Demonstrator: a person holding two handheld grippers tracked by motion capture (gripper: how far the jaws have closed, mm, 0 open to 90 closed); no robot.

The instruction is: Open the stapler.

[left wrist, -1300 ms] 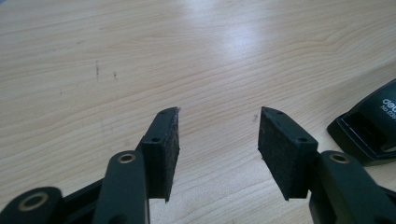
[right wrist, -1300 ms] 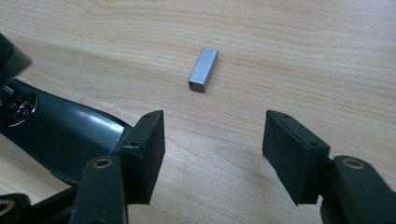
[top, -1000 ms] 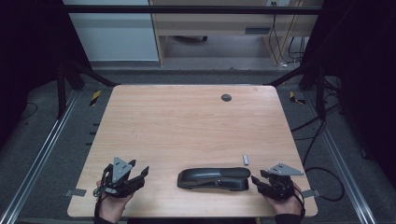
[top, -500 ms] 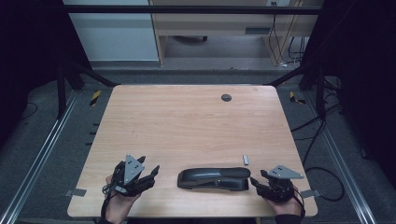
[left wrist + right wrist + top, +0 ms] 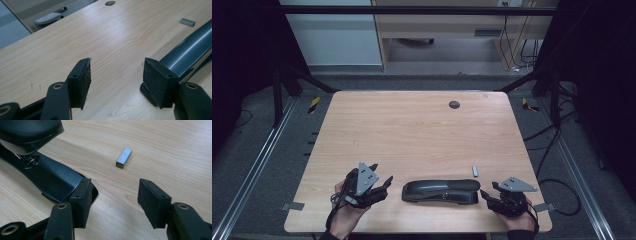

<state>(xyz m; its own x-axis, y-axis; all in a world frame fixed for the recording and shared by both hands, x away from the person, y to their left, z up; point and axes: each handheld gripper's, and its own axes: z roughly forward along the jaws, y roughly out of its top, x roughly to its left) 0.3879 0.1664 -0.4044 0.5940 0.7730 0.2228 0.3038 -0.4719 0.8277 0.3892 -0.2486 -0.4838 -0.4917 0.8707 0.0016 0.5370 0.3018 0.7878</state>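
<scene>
Near the table's (image 5: pixel 412 130) front edge lay a black stapler (image 5: pixel 441 191), no legible writing on it, between the left gripper (image 5: pixel 382 184) and right gripper (image 5: pixel 486 195), both spread wide; a staple block (image 5: pixel 475 171) lay just beyond.

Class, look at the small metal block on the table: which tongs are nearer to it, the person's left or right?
Right. The right tongs sit just below and right of the metal block; the left tongs lie beyond the stapler.
</scene>
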